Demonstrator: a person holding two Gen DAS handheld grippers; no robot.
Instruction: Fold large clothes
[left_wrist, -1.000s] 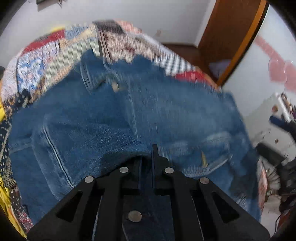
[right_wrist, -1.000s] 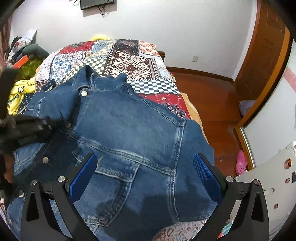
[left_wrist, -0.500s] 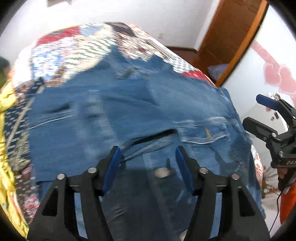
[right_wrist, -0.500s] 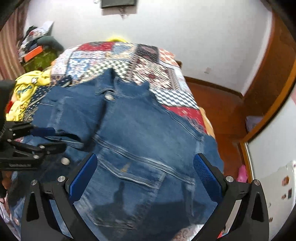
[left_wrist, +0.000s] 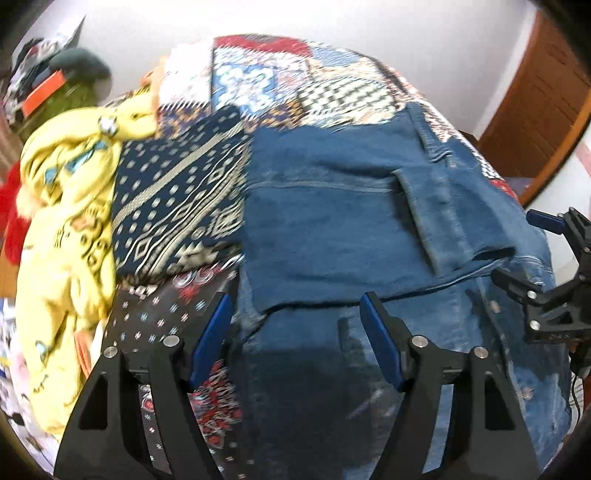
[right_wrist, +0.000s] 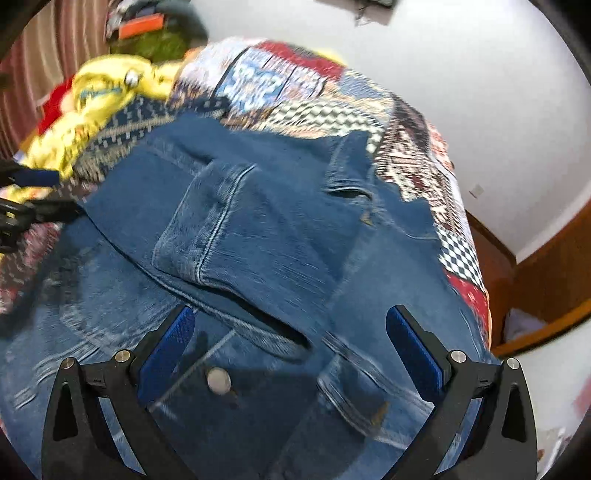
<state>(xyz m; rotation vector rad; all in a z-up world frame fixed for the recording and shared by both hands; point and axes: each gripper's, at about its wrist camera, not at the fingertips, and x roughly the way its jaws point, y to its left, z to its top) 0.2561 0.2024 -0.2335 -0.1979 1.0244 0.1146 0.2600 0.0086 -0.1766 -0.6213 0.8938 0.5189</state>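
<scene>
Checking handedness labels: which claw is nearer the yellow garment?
Left. The left claw, jaws opening with nothing between them, hovers at the jacket's edge beside the yellow garment; the right claw, open, hovers over the denim jacket, farther away.

1. In the left wrist view the denim jacket is spread over the bed from the centre to 4 o'clock.
2. A yellow garment and a dark patterned cloth are heaped at 9 o'clock, just beside the jacket.
3. The right gripper is seen at 3 o'clock above the jacket's edge.
4. Bare patchwork bedcover is left at 12 o'clock.
5. Nothing is held between the opening jaws of the left gripper.
</scene>
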